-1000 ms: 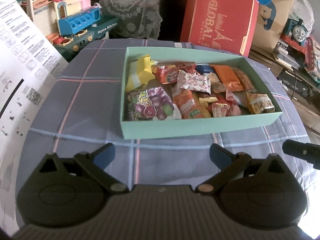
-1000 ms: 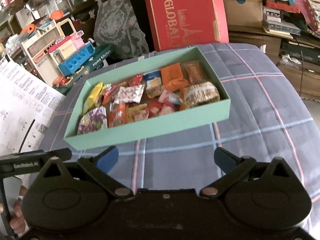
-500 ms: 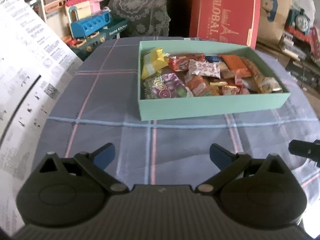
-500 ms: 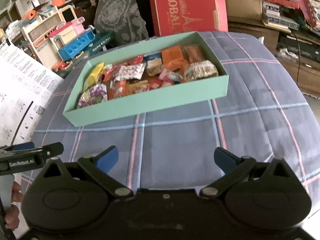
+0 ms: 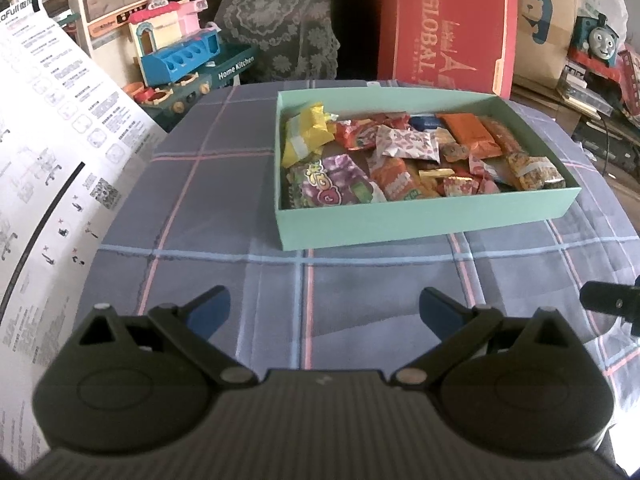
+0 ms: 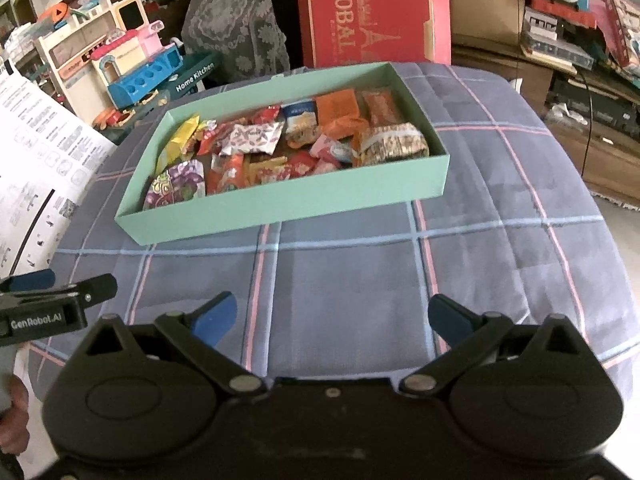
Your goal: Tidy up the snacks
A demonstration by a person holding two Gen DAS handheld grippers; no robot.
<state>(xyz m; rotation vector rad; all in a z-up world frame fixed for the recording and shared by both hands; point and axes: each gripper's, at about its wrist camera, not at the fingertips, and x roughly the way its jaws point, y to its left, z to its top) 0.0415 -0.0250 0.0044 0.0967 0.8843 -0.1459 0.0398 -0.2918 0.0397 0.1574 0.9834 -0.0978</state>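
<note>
Left wrist view: left gripper [image 5: 324, 310] hangs over the plaid-covered table [image 5: 224, 216], fingers spread wide, nothing between them.
Right wrist view: right gripper [image 6: 332, 318] likewise spread wide and empty, above the table's near half.
Box: green box [image 5: 424, 222] sits on the table ahead of both grippers, well apart from their fingertips; lid off.
Snacks: wrapped snacks [image 5: 404, 148] lie loose inside the box, overlapping one another.
Left end of box: yellow packet [image 5: 306, 136] at the far corner, purple packet [image 5: 336, 188] against the near wall.
Middle of box: white packet with red print [image 5: 408, 143], orange-red packets around it.
Right end of box: two orange packets [image 5: 466, 130] at the back, a clear-wrapped brown snack [image 5: 534, 172] at the near corner.
Table surface outside box: no snack seen on the cloth.
Surroundings: printed paper sheet [image 5: 48, 168] at the table's left edge; toy kitchen [image 5: 176, 60], red carton [image 5: 448, 28] and toy train [image 5: 600, 38] behind the table.
Cross-view: the left gripper's black finger shows at the left edge of the right wrist view.
</note>
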